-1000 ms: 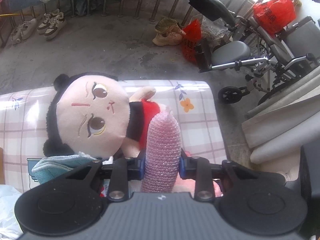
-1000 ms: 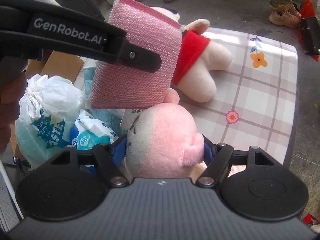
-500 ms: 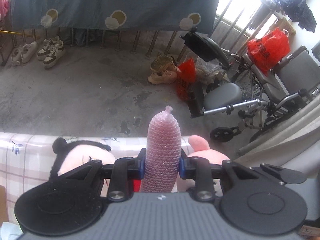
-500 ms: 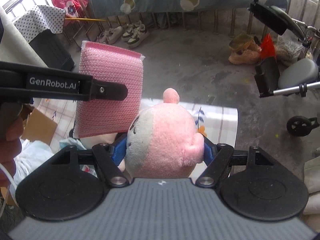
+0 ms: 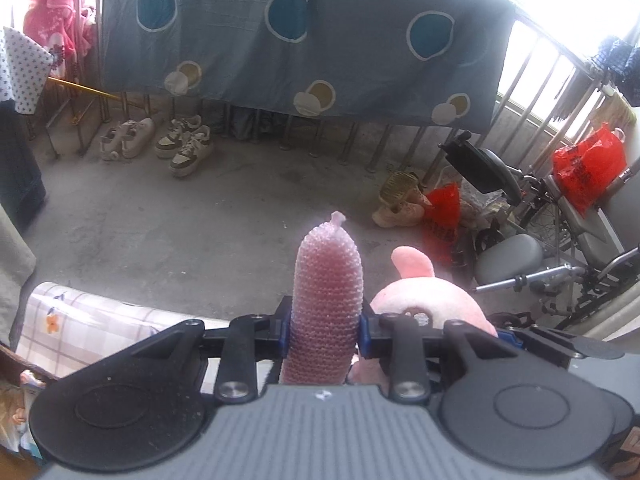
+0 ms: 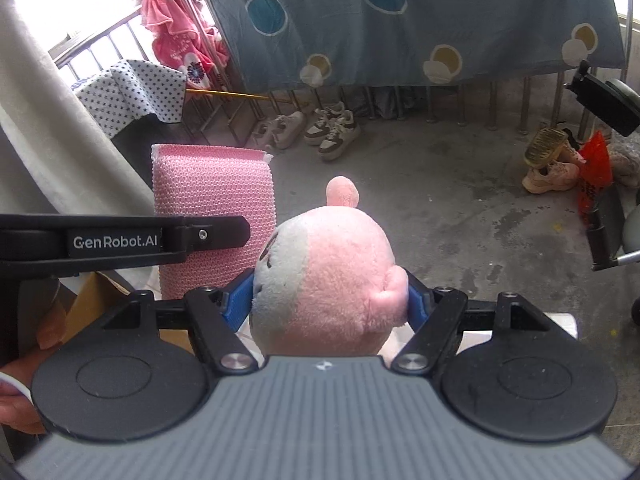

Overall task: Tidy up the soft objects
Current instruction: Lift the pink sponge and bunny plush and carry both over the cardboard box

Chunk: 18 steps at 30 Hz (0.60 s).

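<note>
The left gripper point(image 5: 324, 326) pinches a pink sponge point(image 5: 326, 304) edge-on; only the right wrist view shows its broad face point(image 6: 214, 216). The right gripper point(image 6: 330, 300) clamps a pink plush toy point(image 6: 324, 280) above the worktop point(image 5: 92, 320).

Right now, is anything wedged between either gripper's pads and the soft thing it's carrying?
Nothing visible. The left gripper pinches the pink sponge directly between its blue pads, and the right gripper clamps the pink plush toy the same way. The two loads sit side by side.
</note>
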Available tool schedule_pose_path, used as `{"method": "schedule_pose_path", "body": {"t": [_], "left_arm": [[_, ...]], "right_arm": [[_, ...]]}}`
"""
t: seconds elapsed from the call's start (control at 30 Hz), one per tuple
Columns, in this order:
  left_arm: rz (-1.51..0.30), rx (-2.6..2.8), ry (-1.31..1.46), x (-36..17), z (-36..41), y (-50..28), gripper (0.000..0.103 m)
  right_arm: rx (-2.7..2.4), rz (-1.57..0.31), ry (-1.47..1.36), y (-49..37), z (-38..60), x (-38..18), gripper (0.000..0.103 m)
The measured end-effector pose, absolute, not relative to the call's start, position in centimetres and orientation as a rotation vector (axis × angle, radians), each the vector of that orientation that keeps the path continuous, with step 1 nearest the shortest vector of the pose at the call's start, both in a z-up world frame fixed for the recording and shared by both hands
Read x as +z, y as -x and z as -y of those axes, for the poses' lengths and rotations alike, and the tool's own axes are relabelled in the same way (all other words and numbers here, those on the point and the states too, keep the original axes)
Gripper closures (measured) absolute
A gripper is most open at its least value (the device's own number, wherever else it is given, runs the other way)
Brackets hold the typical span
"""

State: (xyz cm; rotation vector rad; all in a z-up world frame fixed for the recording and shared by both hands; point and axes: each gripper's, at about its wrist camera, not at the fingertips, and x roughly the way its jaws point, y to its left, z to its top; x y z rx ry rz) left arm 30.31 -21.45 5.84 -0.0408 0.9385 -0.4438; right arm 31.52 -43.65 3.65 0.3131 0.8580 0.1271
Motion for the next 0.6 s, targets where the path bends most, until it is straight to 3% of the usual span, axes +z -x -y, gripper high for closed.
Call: {"method": "schedule_pose_path", "body": {"t": [0.6], "left_arm": [[-1.103,-0.232,0.038,5.7,-1.9,-26.3,0.072]], "right_arm": [[0.416,-1.104,-0.497,-30.3,17.1,2.7,0.031]]}}
